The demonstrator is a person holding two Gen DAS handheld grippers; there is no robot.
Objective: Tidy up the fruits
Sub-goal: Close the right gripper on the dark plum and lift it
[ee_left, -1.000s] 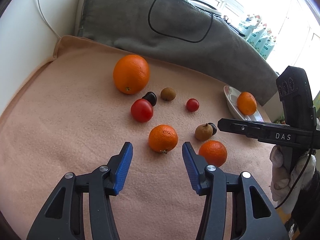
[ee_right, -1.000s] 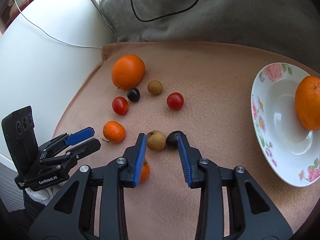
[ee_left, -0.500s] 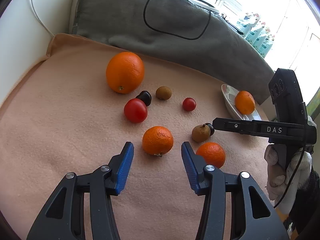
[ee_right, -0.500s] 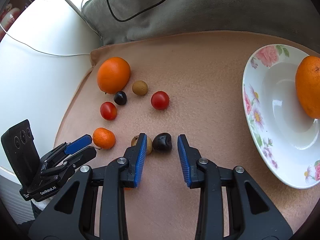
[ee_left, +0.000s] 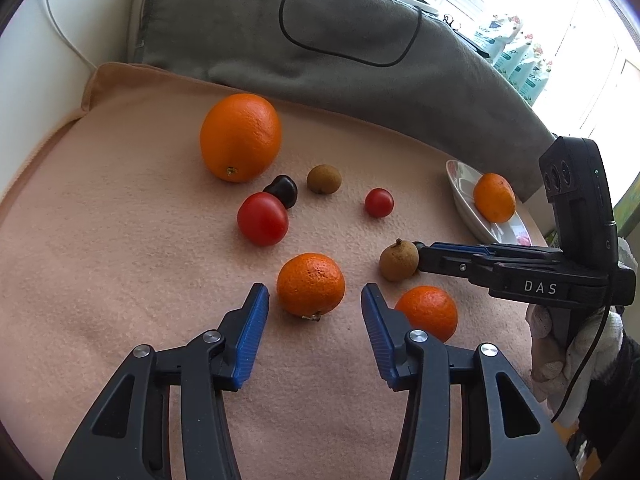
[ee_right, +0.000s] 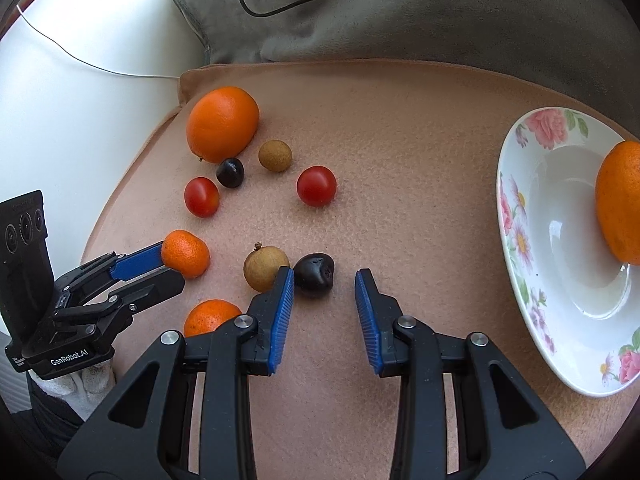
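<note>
Fruit lies on a peach cloth. My left gripper is open, its blue pads either side of a small mandarin, not touching it. A second mandarin lies to its right. My right gripper is open around a dark plum, with a brown longan just outside its left pad. A big orange, another dark plum, another longan and two red tomatoes lie farther back. A flowered white plate at the right holds an orange.
A grey cushion with a black cable lies along the back of the cloth. A white wall with a thin white wire runs along the left. The cloth's edge drops off at the left.
Both grippers have moved forward and lower. The left now has the small mandarin between its pads. The right now has the dark plum between its pads instead of the longan.
</note>
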